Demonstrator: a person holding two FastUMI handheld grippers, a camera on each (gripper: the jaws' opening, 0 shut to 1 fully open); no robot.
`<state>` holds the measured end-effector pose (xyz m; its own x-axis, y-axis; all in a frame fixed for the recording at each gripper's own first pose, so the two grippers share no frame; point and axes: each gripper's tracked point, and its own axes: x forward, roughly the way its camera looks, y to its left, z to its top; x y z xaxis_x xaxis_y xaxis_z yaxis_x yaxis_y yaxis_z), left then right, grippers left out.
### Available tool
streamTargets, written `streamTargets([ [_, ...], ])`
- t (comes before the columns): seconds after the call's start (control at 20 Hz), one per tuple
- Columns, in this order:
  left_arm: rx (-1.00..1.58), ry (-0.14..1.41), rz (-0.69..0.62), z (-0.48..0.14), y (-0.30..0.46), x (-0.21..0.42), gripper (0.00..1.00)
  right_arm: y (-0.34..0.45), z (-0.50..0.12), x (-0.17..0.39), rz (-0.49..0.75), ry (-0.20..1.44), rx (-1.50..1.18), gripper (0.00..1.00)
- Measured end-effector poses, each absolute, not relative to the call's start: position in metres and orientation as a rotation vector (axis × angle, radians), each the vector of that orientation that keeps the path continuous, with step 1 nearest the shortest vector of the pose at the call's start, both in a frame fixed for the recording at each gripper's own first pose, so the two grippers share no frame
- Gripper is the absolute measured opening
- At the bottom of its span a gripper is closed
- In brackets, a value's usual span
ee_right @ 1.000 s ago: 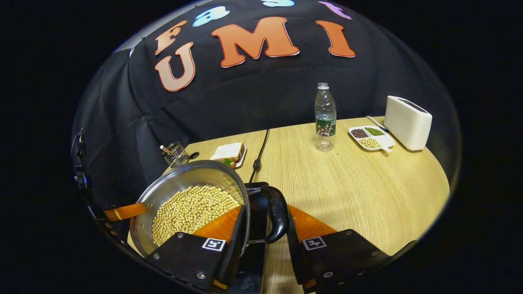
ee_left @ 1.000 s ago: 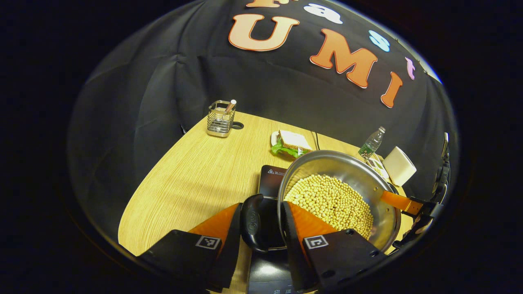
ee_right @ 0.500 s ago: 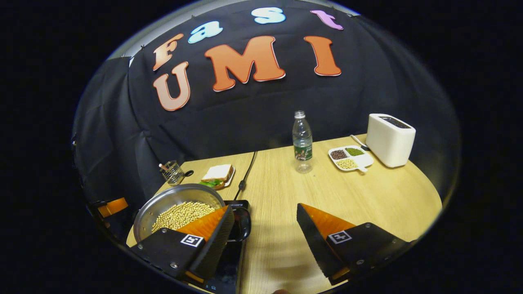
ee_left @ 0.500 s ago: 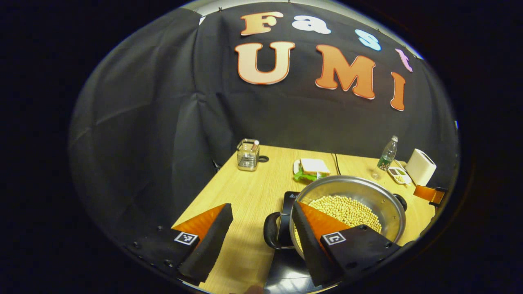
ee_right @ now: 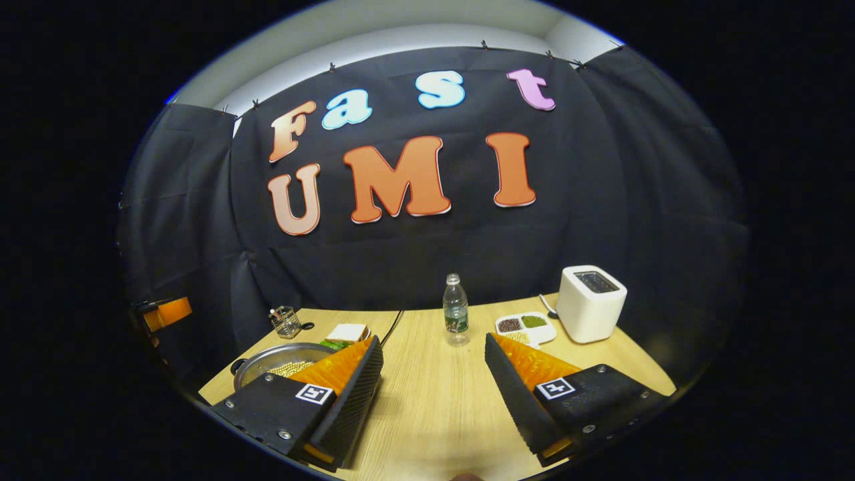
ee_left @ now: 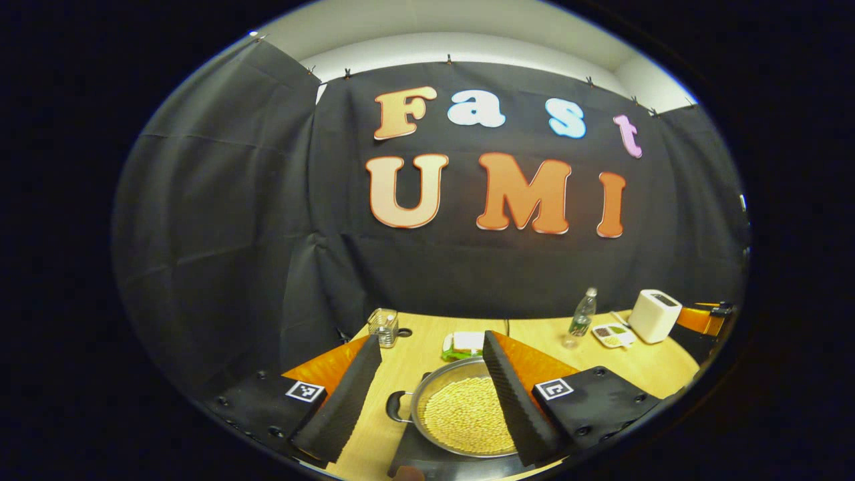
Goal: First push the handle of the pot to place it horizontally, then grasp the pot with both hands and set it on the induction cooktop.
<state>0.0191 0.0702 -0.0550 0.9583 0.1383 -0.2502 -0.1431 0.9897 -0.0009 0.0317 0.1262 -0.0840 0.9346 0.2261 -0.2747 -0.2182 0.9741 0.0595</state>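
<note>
Now both grippers, left (ee_left: 427,387) and right (ee_right: 433,387), gape wide, holding nothing, above pot (ee_left: 461,417) on cooktop (ee_left: 417,461).

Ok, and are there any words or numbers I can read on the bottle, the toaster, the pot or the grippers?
Water bottle: has a label, too small to read.
Toaster: no writing to be seen.
Pot: no writing to be seen.
Left gripper and right gripper: each finger carries a square marker, a black-and-white pattern, not words.
So nothing here can be read.
</note>
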Motion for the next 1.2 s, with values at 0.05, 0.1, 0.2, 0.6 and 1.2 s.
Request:
streamTargets([
  [0.05,-0.016,0.22,0.135,-0.039,0.066,0.015,0.99,0.118,-0.072,0.028,0.223,0.258,0.018,0.95],
  [0.1,-0.012,0.18,0.134,-0.025,0.063,0.012,0.99,0.11,-0.059,0.025,0.218,0.231,0.01,0.95],
  [0.2,0.007,0.104,0.132,0.003,0.053,0.001,0.99,0.094,-0.035,0.02,0.205,0.181,0.003,0.95],
  [0.6,-0.031,0.031,0.012,0.039,-0.002,-0.012,0.96,0.032,0.025,0.0,0.13,0.049,-0.009,0.95],
  [1.2,-0.027,0.063,-0.022,0.026,-0.031,-0.002,0.97,0.001,0.009,0.003,0.093,0.073,0.03,0.95],
])
